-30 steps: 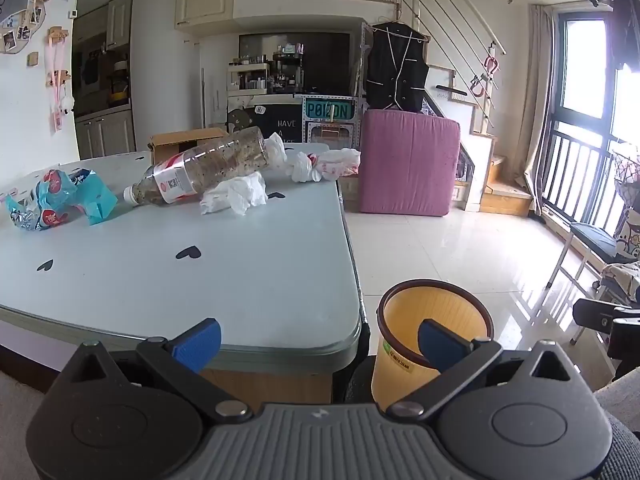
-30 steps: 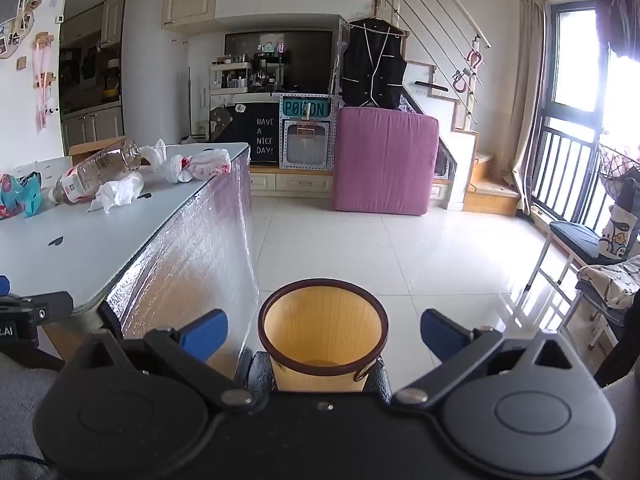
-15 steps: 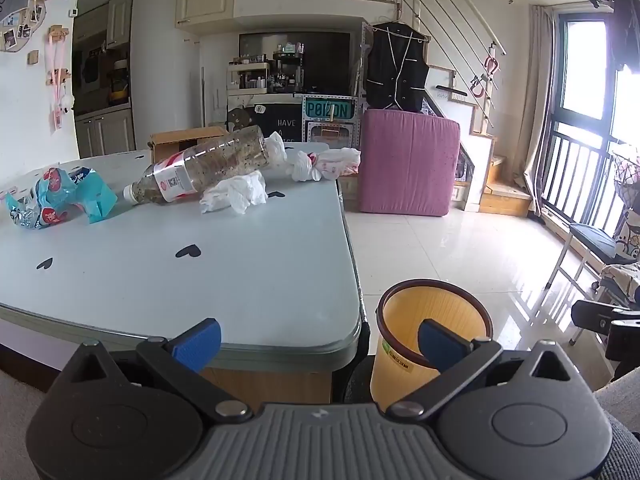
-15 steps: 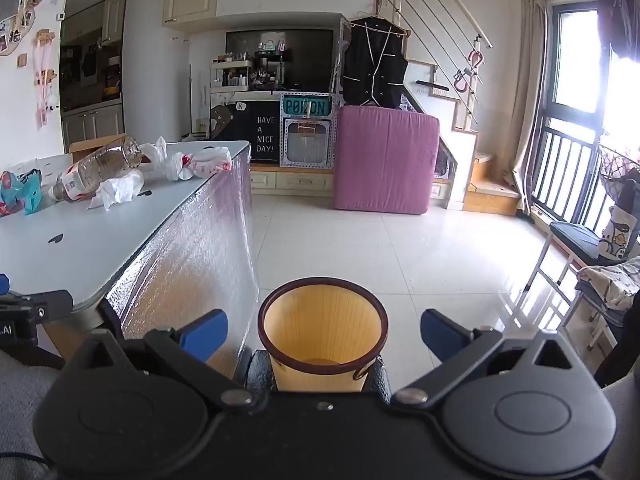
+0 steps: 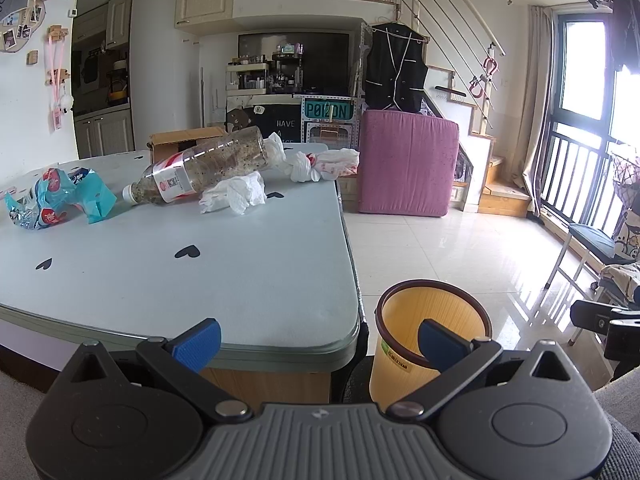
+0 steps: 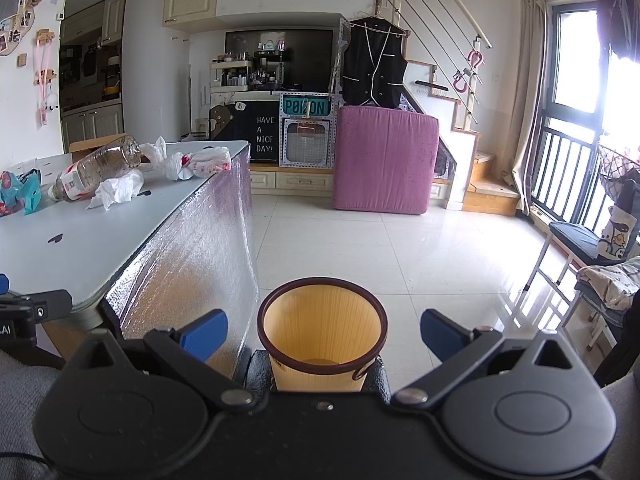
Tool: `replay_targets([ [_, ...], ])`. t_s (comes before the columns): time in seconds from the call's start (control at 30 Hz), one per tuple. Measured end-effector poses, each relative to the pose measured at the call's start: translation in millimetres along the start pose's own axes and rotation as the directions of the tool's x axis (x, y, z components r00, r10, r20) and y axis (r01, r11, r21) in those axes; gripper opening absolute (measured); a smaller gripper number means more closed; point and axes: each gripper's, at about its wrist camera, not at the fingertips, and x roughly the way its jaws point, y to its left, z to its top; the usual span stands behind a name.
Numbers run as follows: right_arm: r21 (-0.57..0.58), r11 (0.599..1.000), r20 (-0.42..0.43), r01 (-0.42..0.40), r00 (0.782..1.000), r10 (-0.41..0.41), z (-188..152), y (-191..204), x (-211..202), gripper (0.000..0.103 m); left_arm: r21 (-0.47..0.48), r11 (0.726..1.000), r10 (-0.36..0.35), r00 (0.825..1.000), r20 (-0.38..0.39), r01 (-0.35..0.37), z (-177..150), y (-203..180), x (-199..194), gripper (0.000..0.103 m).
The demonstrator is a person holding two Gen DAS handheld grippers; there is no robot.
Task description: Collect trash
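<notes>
Left gripper (image 5: 318, 340): wide, empty, at table (image 5: 240, 280) edge.
Right gripper (image 6: 323, 331): wide, empty, above bin (image 6: 322, 344).
Trash: bottle (image 5: 200, 172), tissue (image 5: 236, 196), wrapper (image 5: 60, 200) on table.

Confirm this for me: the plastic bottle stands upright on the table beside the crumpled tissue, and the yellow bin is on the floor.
Not quite: the plastic bottle lies on its side, as the left wrist view shows. It is on the table beside the crumpled tissue, and the yellow bin is on the floor.
</notes>
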Motion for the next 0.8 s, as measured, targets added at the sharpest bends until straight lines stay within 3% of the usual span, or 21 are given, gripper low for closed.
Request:
replay_targets([
  [0.8,0.0,1.0,0.003,0.004,1.0,-0.004,-1.4,-1.1,-2.1,0.103,-0.002,1.0,0.002,1.0,0.005,-0.002,-2.0,-2.3,-2.0,0.103],
])
